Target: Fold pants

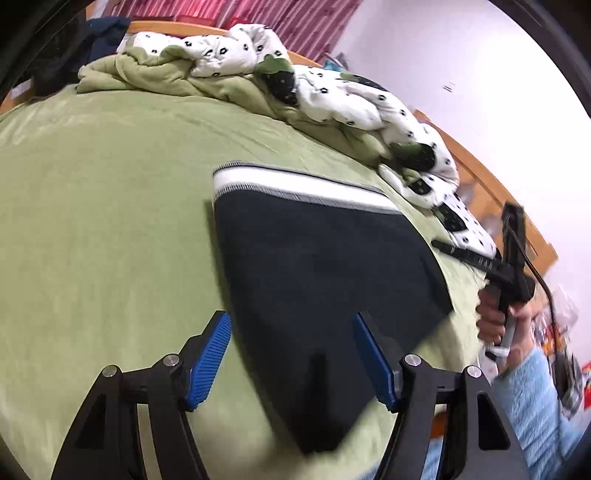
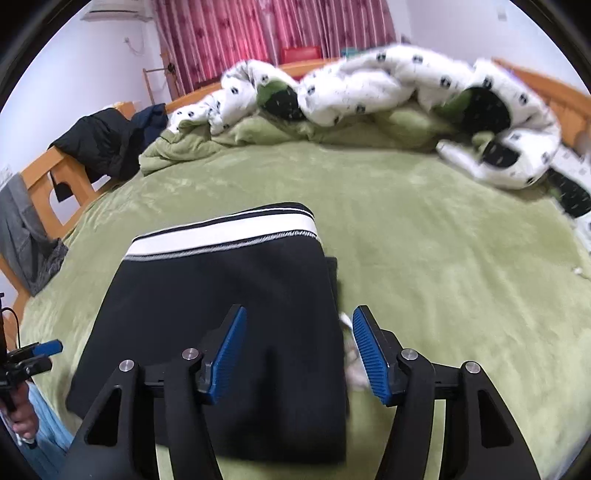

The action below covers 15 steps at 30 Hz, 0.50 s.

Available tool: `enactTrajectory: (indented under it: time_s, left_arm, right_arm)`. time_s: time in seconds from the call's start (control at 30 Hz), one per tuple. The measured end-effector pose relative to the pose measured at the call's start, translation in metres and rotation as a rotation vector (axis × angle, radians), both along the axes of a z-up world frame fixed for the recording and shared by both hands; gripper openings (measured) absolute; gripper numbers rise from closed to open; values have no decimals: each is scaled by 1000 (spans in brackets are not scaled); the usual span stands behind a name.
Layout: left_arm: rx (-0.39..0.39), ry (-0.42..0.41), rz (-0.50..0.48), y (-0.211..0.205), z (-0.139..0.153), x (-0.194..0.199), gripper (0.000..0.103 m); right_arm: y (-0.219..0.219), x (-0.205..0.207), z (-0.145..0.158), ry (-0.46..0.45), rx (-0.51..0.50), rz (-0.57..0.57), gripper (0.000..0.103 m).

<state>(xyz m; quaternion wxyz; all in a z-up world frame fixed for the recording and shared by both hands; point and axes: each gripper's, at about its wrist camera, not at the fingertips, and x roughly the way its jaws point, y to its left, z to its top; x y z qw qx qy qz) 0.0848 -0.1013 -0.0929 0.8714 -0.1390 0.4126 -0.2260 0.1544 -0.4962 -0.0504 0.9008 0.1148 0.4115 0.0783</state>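
Note:
The black pants [image 1: 317, 295] lie folded flat on the green bed sheet [image 1: 110, 221], with the white and grey striped waistband [image 1: 295, 188] at the far end. My left gripper [image 1: 291, 354] is open and empty, hovering above the pants' near left edge. In the right wrist view the pants [image 2: 229, 306] fill the middle, waistband [image 2: 225, 236] away from me. My right gripper [image 2: 297, 354] is open and empty above the pants' right edge. The right gripper's black body [image 1: 506, 269] shows in the left view, and the left gripper [image 2: 33, 354] at the right view's left edge.
A rumpled white patterned quilt [image 2: 388, 92] and a green blanket [image 2: 207, 144] are heaped along the far side of the bed. The wooden bed frame [image 2: 40, 177] holds dark clothes [image 2: 107, 144]. Pink curtains [image 2: 277, 33] hang behind.

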Motion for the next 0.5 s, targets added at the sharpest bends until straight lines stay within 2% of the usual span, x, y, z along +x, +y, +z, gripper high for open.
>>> enactTrajectory:
  time_s: [0.07, 0.1, 0.17, 0.27, 0.37, 0.43, 0.5]
  left_arm:
    - [2, 63, 19, -4, -12, 34, 66]
    - [-8, 98, 18, -5, -19, 48, 66]
    - [-22, 158, 17, -13, -35, 75, 65]
    - [27, 243, 24, -29, -63, 105, 64]
    - [6, 245, -2, -38, -73, 113, 59]
    - [8, 230, -21, -42, -70, 111, 40]
    - [17, 209, -19, -41, -62, 110, 31]
  right_arm:
    - [0, 33, -24, 123, 9, 19, 59]
    - [-1, 42, -32, 149, 21, 29, 59]
    - [-4, 57, -46, 172, 88, 59, 66]
    - [-1, 68, -55, 207, 121, 91, 67]
    - [5, 76, -60, 230, 121, 146, 67]
    - [3, 80, -63, 252, 158, 156, 67]
    - [-2, 81, -67, 278, 220, 164, 64]
